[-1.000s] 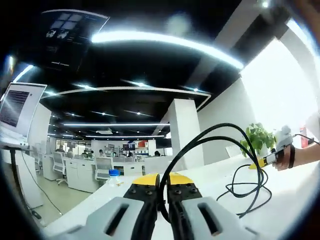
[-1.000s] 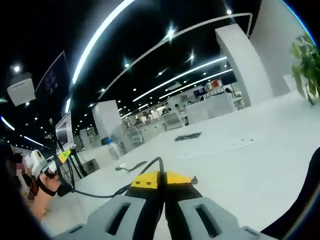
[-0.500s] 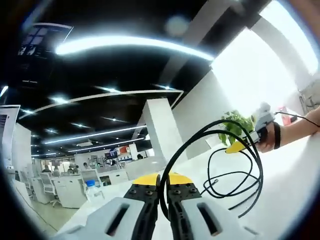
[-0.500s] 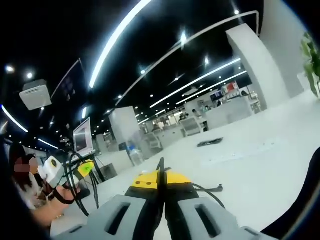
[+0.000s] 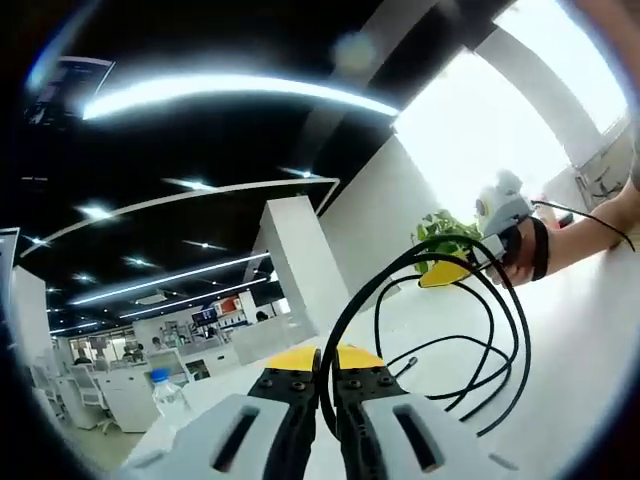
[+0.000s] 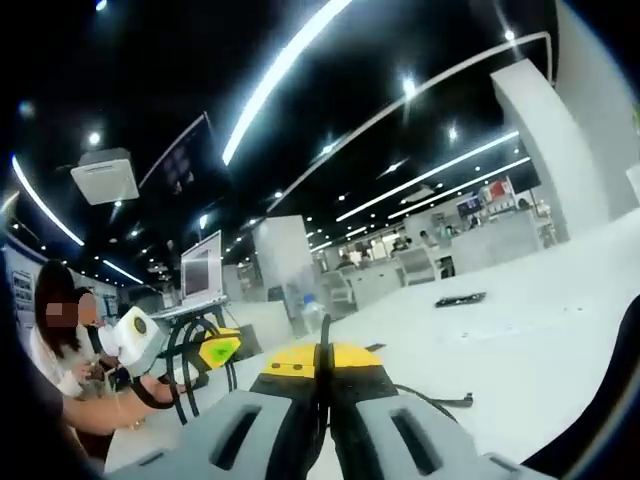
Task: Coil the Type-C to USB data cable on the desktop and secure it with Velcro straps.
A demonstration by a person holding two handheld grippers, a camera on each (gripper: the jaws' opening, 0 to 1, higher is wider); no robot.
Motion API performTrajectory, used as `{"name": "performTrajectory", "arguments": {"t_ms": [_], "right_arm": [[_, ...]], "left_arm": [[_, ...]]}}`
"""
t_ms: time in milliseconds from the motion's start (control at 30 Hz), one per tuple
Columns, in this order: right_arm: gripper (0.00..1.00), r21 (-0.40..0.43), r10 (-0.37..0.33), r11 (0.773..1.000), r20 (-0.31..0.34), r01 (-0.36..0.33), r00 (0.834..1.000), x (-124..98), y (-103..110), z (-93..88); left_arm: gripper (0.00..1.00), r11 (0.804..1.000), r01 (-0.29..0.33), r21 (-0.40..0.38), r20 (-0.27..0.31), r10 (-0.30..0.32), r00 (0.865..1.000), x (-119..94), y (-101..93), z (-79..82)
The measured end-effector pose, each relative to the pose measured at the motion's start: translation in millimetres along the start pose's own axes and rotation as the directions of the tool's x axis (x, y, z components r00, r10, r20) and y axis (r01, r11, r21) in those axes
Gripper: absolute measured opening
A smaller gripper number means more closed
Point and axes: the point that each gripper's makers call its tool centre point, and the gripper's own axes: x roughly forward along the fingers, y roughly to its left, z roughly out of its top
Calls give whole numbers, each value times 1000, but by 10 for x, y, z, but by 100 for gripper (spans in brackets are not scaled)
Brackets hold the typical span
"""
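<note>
Cable: black data cable point(image 5: 400, 290) arcs in several loops at centre right of the left gripper view, above the white desktop point(image 5: 590, 340).
Left gripper point(image 5: 322, 372): jaws clenched on the cable at bottom centre; it also appears at lower left of the right gripper view, ringed by cable loops.
Right gripper point(image 6: 323, 365): jaws clamped on the cable at bottom centre; in the left gripper view it sits at right, held by a hand point(image 5: 525, 258).
Background: water bottle point(image 5: 166, 393) at lower left; potted plant point(image 5: 442, 228) behind the loops.

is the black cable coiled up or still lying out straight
Coiled, not strapped: the cable arcs in several loops between the shut left gripper and right gripper. No Velcro around it.
</note>
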Motion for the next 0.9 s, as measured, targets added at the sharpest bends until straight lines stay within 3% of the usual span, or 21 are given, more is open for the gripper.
{"name": "performTrajectory", "arguments": {"t_ms": [233,467,500,600,900], "right_arm": [[2,-34,12,999,8,-11,1000,17,46,11],[2,-31,-2,1000,-13,1,1000,38,-7,-76],[2,-26,-2,1000,-15,2,1000,39,-12,-85],[2,18,22,1000,-6,-21,1000,39,33,-80],[2,-10,56,998,-38,-56,998,67,157,-164]], "left_arm": [[5,999,19,32,17,-19,1000,-11,-65,84],[6,998,-31,49,51,29,998,-66,80,214],[6,999,-43,23,67,41,997,-83,146,244],[6,999,-31,20,60,30,998,-55,90,203],[5,996,13,84,21,-15,1000,-9,-87,124]]}}
